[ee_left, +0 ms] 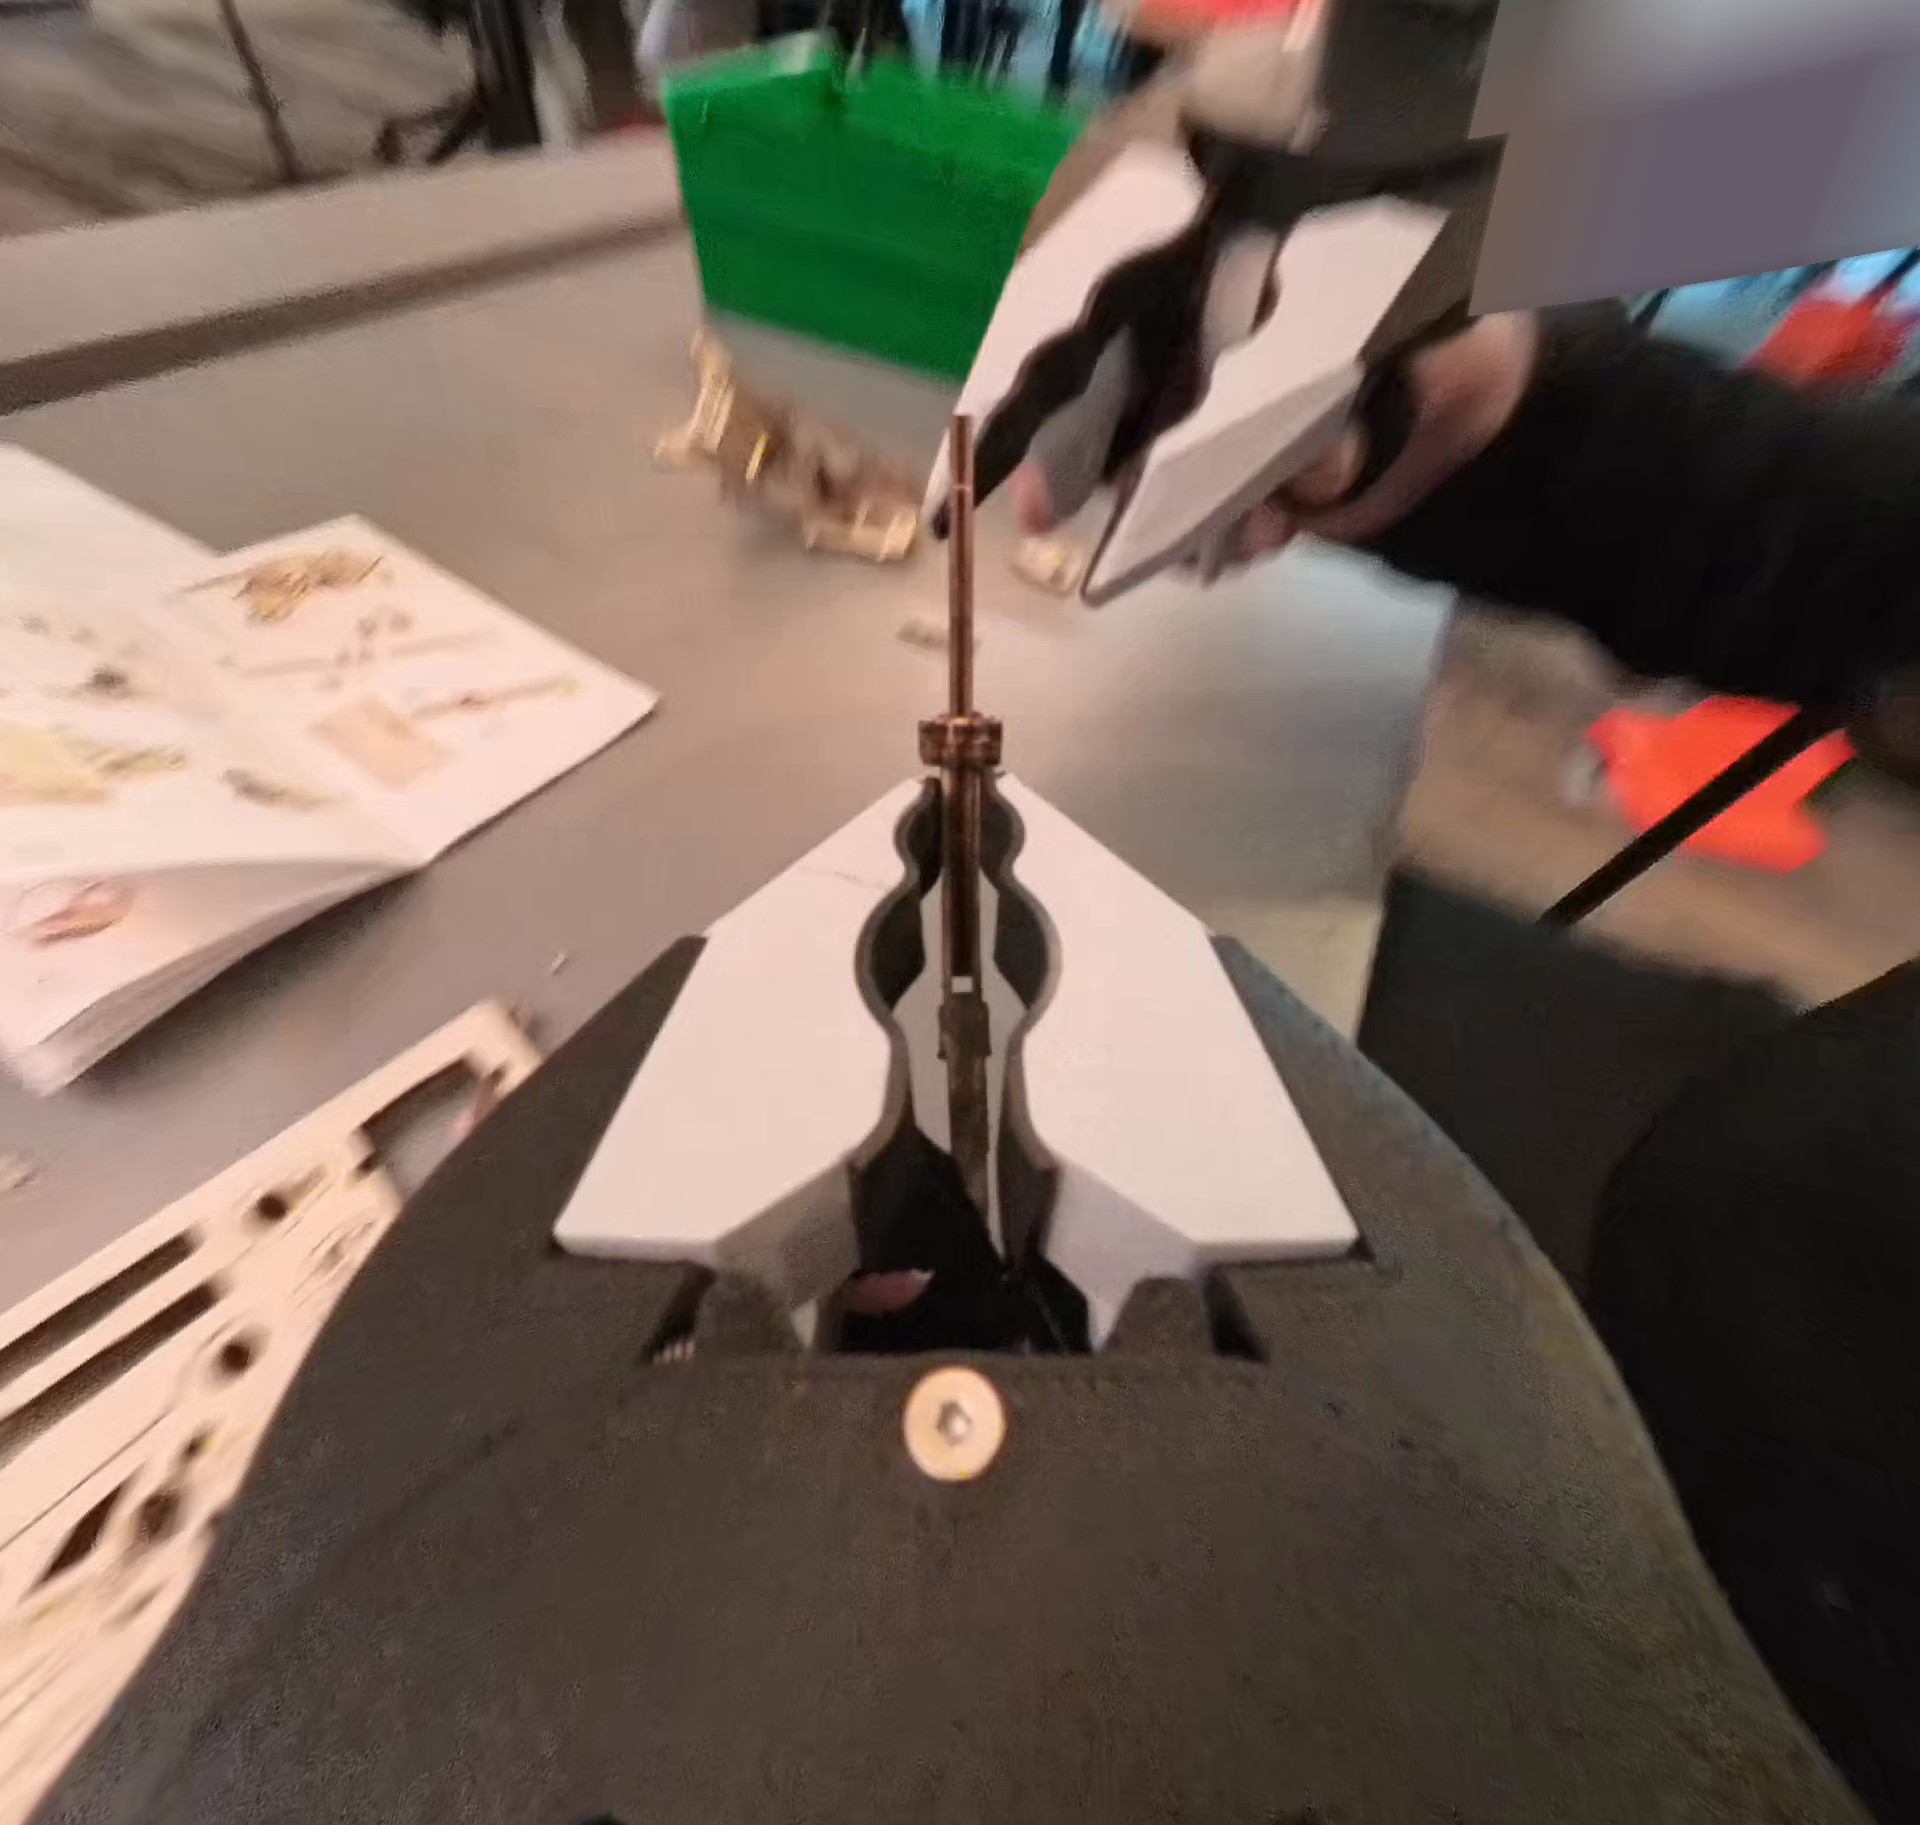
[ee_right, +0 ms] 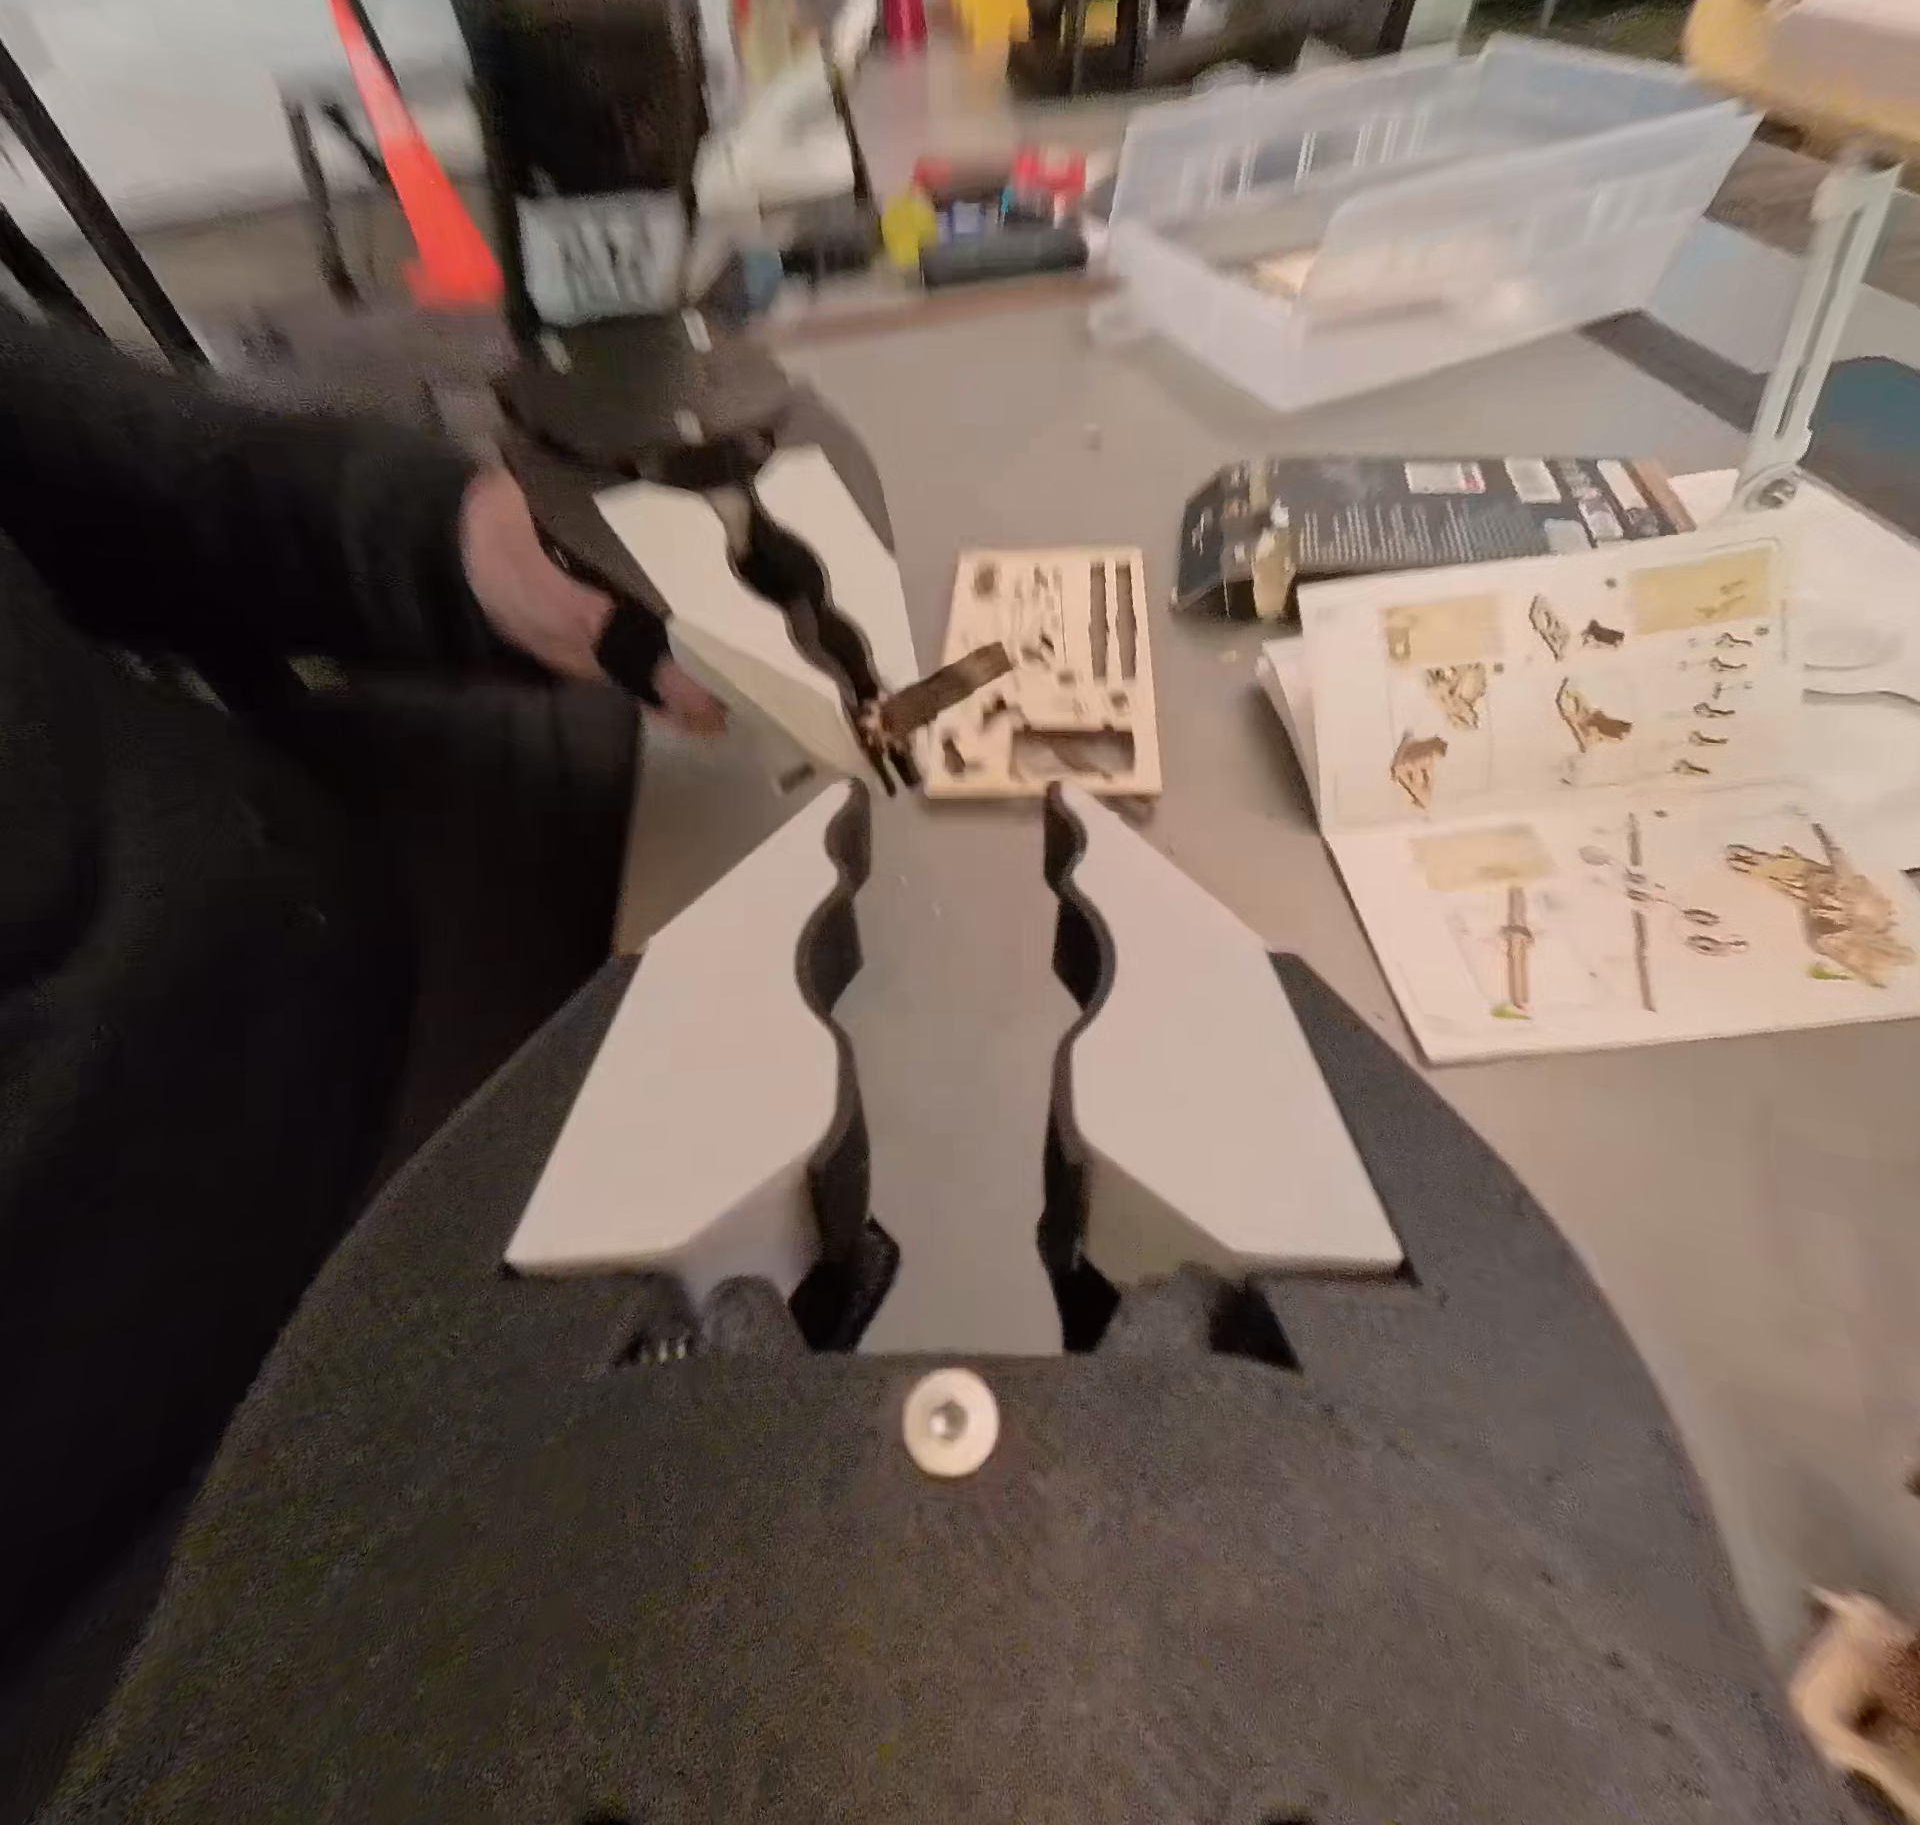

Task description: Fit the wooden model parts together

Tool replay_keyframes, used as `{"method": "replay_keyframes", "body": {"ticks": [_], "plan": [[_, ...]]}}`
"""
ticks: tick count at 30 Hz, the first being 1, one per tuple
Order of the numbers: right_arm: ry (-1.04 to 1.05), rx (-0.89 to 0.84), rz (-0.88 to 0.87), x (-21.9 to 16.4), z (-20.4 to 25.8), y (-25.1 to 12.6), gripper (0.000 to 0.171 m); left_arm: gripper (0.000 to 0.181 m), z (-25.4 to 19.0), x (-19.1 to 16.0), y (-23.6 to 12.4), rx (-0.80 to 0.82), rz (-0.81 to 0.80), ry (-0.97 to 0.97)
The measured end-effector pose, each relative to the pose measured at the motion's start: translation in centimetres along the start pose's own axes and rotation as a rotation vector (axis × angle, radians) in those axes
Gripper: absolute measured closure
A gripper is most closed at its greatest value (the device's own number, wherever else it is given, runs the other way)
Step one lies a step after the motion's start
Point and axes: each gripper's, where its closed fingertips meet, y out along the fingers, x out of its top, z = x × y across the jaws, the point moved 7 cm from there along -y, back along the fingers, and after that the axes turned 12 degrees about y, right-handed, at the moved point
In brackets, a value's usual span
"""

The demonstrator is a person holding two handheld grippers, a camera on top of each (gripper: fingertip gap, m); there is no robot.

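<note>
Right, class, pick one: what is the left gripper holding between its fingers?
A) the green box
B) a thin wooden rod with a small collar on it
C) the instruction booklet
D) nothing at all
B: the left gripper is closed on the thin wooden rod, which sticks out beyond its fingertips.

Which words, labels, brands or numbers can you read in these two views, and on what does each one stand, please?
No text is legible enough to quote.
Instruction booklet: pictures with small captions, too small and blurred to read.
Dark box: pale printed panels, too blurred to read.
Wooden sheet: tiny marks beside the cut-outs, unreadable.
White sign in the background: dark marks smeared by blur.
Green bag: no writing shows.
</note>
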Motion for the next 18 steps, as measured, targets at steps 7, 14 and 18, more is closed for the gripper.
{"method": "replay_keyframes", "body": {"ticks": [7,14,18], "plan": [[0.211,0.174,-0.232,1.9,-0.1,-1.1,0.17,0.176,-0.9,1.2,3.1,-0.221,-0.23,-0.086],[0.017,0.051,-0.197,3.1,0.2,-1.9,0.171,0.159,0.3,0.7,3.6,-0.192,-0.257,-0.116],[-0.073,-0.011,-0.174,5.0,0.6,-2.6,0.171,0.146,0.7,0.6,3.2,-0.124,-0.195,-0.05]]}}
